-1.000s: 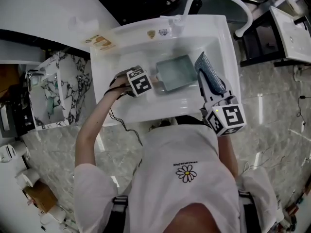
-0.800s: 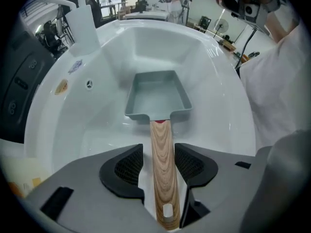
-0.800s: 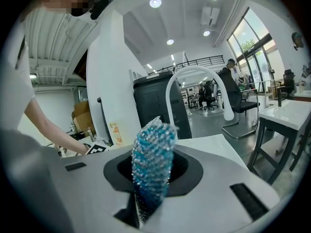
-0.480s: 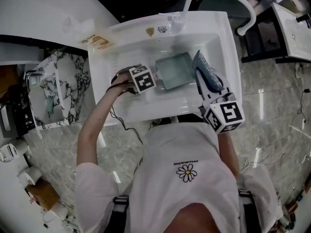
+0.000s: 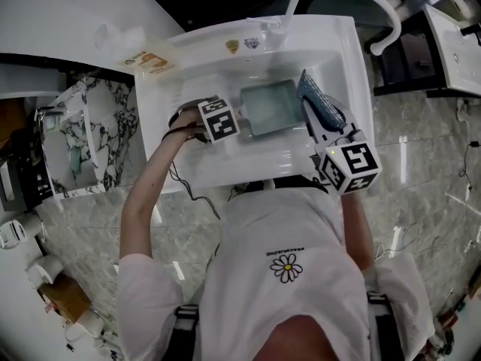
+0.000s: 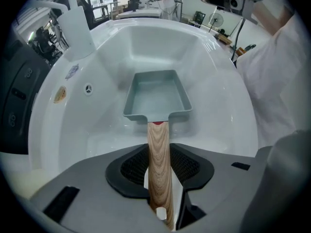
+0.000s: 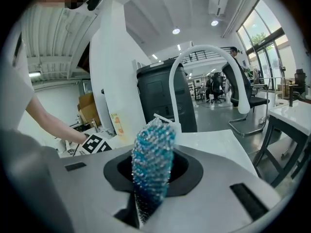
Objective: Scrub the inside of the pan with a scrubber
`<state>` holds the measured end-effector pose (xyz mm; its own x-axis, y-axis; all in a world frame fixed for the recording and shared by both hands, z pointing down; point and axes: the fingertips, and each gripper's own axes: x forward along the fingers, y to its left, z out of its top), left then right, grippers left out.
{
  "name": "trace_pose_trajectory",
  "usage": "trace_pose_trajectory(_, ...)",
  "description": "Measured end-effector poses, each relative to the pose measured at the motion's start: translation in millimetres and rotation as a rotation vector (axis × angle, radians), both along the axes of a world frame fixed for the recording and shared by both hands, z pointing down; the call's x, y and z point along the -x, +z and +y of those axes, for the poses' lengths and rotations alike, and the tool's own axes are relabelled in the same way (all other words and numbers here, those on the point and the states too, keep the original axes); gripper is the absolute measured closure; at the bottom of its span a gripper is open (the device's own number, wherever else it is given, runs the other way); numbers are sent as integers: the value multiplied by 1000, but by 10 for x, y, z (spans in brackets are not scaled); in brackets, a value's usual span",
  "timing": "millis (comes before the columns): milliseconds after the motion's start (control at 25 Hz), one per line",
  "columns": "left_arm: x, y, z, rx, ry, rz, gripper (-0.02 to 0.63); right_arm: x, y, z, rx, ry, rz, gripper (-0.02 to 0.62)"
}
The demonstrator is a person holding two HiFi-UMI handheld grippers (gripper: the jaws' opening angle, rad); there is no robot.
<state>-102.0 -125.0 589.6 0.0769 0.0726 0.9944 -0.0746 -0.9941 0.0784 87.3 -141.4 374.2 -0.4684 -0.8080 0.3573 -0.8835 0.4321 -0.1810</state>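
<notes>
Edges: your pan point(image 5: 272, 105) lies mid-basin in the white sink point(image 5: 161, 119), with walls on every side. In the head view there is bare basin floor at the pan's 12 and 6 o'clock.
Faucet: a white arched faucet point(image 7: 209, 49) rises from the sink's 12 o'clock rim.
Pan axis: its long axis runs 9 to 3 o'clock, handle point(image 6: 158, 169) toward 9, open side up.
Left: your left hand-held gripper point(image 6: 159, 152) straddles the handle. Its jaws have just been closing, and thin pale gaps show beside the wood.
Right: your right hand-held gripper point(image 7: 153, 174) pinches the scrubber point(image 7: 153, 147) at the pan's 3 o'clock edge. You cannot tell whether it touches the pan.
Materials: the pan is grey-green, rectangular and smooth, its handle straight wood-grain. The scrubber is a blue-and-silver mesh, knobbly.
</notes>
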Motion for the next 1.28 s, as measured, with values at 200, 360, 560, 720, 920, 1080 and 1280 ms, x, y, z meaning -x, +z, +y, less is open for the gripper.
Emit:
trace_pose_trajectory(200,1,-165,-64,-34,29,-17,463,1,227,-234,92,-102,102,538)
trace_pose_trajectory(360,1,-271,-91,-23,44,-39,463,40,713,-391,316,-244,168,538)
trace_pose_trajectory(560,50,-352,-104,-17,49,-72,465,26,1464,-545,620,-341,212,538)
trace_pose_trajectory(720,59,-362,-104,-25,54,-95,465,16,2022,-594,829,-370,238,538)
trace_pose_trajectory(920,54,-395,-98,-31,57,-104,465,139,2483,-526,1054,-375,197,538)
trace_pose_trajectory(1080,62,-393,-80,-33,50,-117,466,168,2814,-483,1191,-314,199,538)
trace_pose_trajectory(1280,69,-386,-66,-33,40,-116,466,249,3006,-505,1253,-266,176,538)
